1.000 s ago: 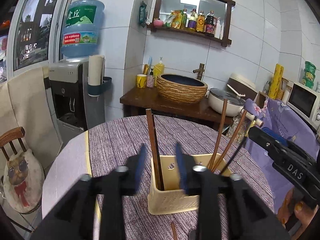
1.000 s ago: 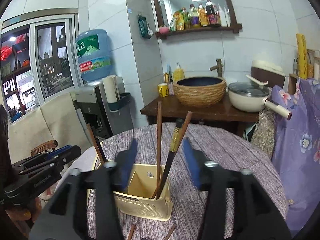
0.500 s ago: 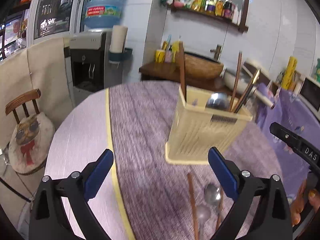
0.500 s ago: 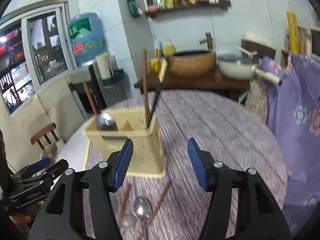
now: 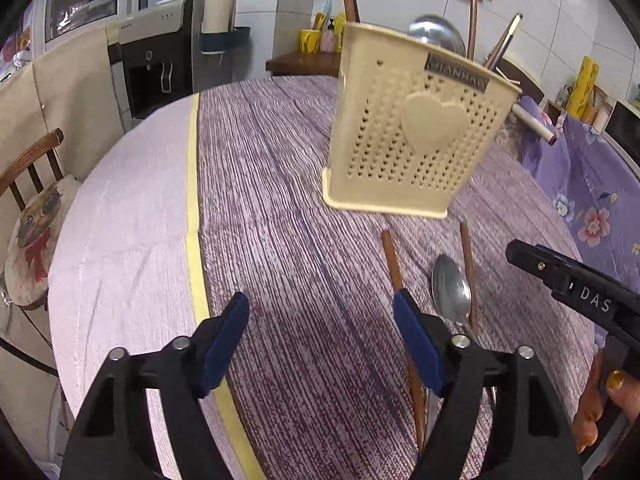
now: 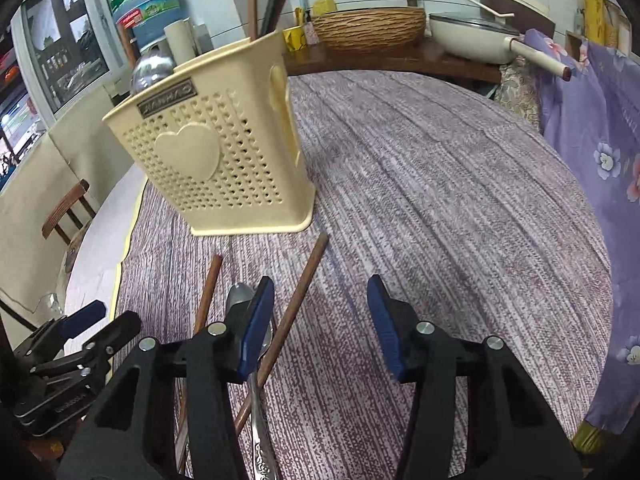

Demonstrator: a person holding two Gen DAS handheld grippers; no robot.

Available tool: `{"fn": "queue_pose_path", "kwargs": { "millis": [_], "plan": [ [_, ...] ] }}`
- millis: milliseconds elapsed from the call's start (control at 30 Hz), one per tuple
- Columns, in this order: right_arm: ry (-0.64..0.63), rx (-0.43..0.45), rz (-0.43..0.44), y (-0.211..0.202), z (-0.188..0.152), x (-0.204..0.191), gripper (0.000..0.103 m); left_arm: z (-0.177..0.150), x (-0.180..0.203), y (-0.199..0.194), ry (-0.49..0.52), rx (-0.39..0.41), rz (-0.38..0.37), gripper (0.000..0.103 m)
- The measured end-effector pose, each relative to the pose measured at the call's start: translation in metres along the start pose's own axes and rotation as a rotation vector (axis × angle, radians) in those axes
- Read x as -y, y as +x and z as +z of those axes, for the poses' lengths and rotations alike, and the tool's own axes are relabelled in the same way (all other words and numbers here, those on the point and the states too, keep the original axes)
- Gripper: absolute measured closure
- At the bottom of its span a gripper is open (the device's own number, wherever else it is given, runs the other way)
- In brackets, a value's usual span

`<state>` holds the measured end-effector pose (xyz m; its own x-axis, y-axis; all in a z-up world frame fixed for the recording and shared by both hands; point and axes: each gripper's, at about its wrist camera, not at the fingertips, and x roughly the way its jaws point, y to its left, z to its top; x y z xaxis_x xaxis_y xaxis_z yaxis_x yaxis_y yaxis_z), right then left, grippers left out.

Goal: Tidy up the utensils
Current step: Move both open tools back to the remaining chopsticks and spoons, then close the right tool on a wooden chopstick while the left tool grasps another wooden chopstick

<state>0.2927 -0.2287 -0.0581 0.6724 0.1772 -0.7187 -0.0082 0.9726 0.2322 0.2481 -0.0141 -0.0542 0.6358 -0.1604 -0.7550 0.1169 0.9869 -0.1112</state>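
A cream perforated utensil holder [image 5: 412,132] [image 6: 216,164] stands on the purple tablecloth, with chopsticks and a metal spoon bowl [image 5: 438,38] sticking out of it. In front of it lie a metal spoon [image 5: 452,292] [image 6: 240,300] and two brown chopsticks [image 5: 394,264] [image 6: 302,284]. My left gripper [image 5: 320,332] is open and empty, low over the cloth left of them. My right gripper [image 6: 320,320] is open and empty; its left finger is over the spoon. It shows at the right in the left wrist view [image 5: 576,284].
The round table [image 5: 132,216] has a pale cloth with a yellow stripe on its left side. A wooden chair [image 5: 28,184] stands at the left. A side table with basket and pan [image 6: 472,36] stands behind. Purple flowered fabric [image 6: 600,132] hangs at the right.
Both grippers have dropped low towards the table and moved nearer the loose utensils. The holder now looms above them. Both stay open.
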Motion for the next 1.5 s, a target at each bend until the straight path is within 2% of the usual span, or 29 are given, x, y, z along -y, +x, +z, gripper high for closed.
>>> {"fn": "queue_pose_path", "kwargs": {
  "millis": [67, 133, 333, 733, 800, 1000, 1300, 1500],
  "plan": [
    [-0.014, -0.016, 0.012, 0.006, -0.003, -0.002, 0.055, -0.003, 0.002, 0.003, 0.006, -0.014, -0.002, 0.04],
    [-0.022, -0.03, -0.012, 0.011, -0.003, -0.004, 0.055, -0.006, 0.003, 0.005, 0.009, -0.026, -0.009, 0.045],
    [0.0, -0.075, -0.034, 0.03, 0.003, -0.009, 0.064, -0.008, 0.01, 0.008, 0.034, -0.041, -0.018, 0.056],
    [-0.034, -0.105, -0.145, 0.059, 0.011, -0.027, 0.07, -0.002, 0.019, 0.016, 0.065, -0.051, -0.019, 0.059],
    [-0.04, -0.111, -0.164, 0.061, 0.013, -0.027, 0.075, 0.0, 0.022, 0.018, 0.073, -0.053, -0.02, 0.059],
    [-0.005, -0.116, -0.162, 0.065, 0.02, -0.02, 0.088, 0.005, 0.031, 0.023, 0.091, -0.057, -0.027, 0.059],
    [0.043, -0.114, -0.124, 0.066, 0.026, -0.01, 0.089, 0.011, 0.047, 0.035, 0.129, -0.079, -0.034, 0.059],
    [0.067, -0.119, -0.112, 0.069, 0.031, -0.005, 0.089, 0.012, 0.055, 0.048, 0.148, -0.103, -0.016, 0.071]
  ]
}}
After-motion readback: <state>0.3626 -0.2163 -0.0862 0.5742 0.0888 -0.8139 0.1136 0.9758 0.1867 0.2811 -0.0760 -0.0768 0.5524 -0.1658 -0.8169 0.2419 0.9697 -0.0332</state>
